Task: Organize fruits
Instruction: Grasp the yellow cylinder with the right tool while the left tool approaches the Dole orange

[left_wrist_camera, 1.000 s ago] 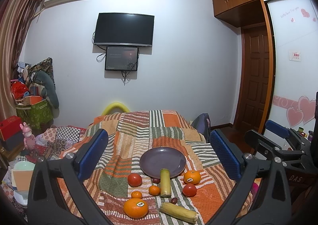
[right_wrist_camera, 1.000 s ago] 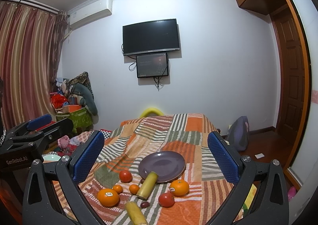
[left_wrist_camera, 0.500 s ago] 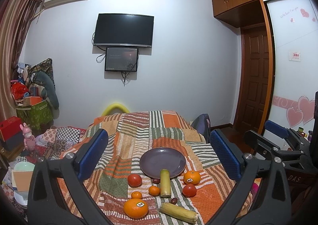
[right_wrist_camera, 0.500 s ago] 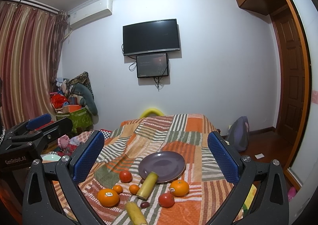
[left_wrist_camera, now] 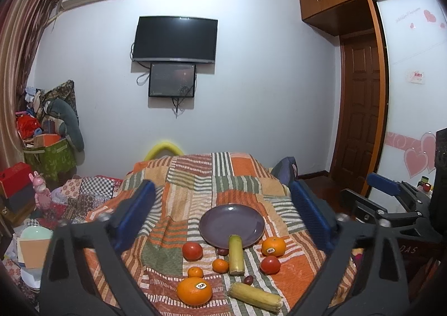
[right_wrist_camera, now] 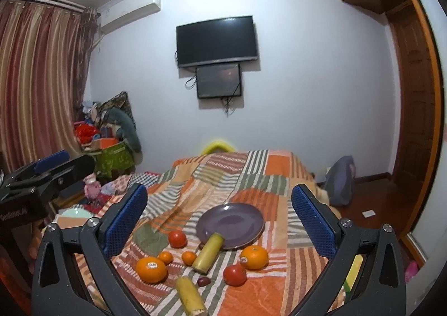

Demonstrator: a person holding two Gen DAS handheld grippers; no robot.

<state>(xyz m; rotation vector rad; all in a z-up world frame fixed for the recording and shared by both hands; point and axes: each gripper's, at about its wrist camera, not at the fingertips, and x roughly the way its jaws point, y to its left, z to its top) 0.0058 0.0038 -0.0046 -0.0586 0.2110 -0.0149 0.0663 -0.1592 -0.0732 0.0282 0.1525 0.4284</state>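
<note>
Corn at the near edge is your hardest read: in the right wrist view the near yellow cob (right_wrist_camera: 190, 297) runs off the bottom of the frame, while the left wrist view shows all of it (left_wrist_camera: 254, 293), ridged and cylindrical. Two small dark fruits, one beside that cob (left_wrist_camera: 248, 280) and one against the plate's near rim (left_wrist_camera: 222, 251), are too small for you to name.

Your left gripper (left_wrist_camera: 223, 221) and right gripper (right_wrist_camera: 220, 221) both hang above the bed with jaws spread wide and nothing between the blue textured pads (right_wrist_camera: 313, 225). The lower parts of each black frame are cut off by the picture edge.

The fruit lies loose on the striped patchwork blanket (left_wrist_camera: 223, 176), a soft towel-like cloth. A smooth round purple plate (left_wrist_camera: 232, 225) sits bare except for a pale green-yellow stalk (left_wrist_camera: 236, 254) whose far end rests on its near rim. Around it: two glossy red tomatoes (left_wrist_camera: 192, 251) (left_wrist_camera: 270, 264), two large stickered oranges (left_wrist_camera: 194, 290) (left_wrist_camera: 273, 246), and two small tangerines (left_wrist_camera: 195, 272) (left_wrist_camera: 220, 265).
</note>
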